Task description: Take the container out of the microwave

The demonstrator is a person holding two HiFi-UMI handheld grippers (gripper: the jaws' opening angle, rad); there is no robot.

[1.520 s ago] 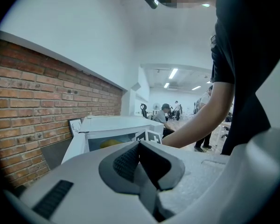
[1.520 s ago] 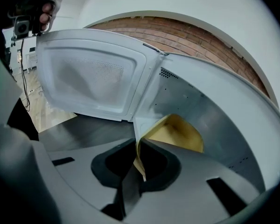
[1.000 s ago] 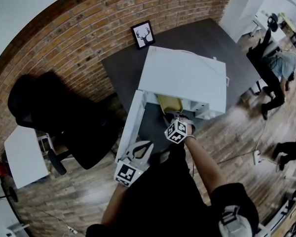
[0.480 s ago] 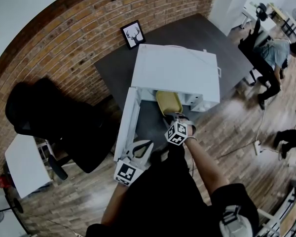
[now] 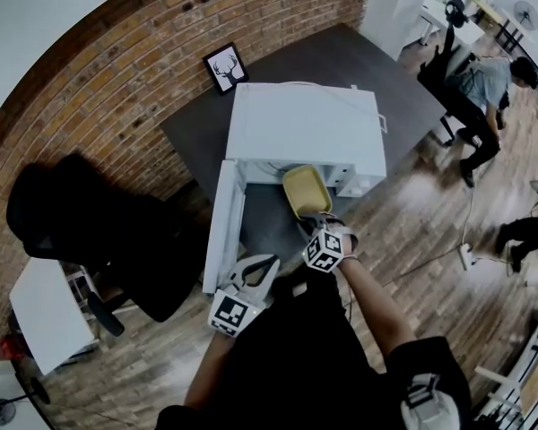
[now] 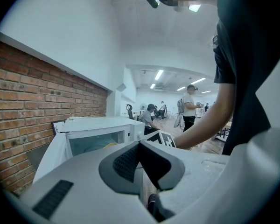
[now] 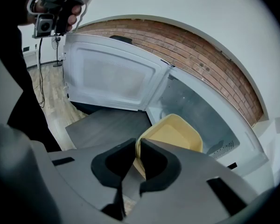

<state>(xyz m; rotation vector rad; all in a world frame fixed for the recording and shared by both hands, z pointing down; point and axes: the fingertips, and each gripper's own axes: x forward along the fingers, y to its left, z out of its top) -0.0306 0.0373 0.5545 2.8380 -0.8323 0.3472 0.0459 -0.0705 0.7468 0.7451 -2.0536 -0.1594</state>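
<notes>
Head view: my right tongs (image 5: 311,219) pinch the near rim of the yellow container (image 5: 307,189), about half out of the microwave (image 5: 305,128), door (image 5: 222,227) open on the left. Empty left tongs (image 5: 256,270) sit pressed together, near left. To do: pull container fully clear.

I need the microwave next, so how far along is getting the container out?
Done: the microwave door stands open, and the right tongs are shut on the near rim of the yellow container. In hand: the container sits partway out of the opening. Left: bring it fully clear and set it on the dark table. The left tongs are shut and empty.
</notes>
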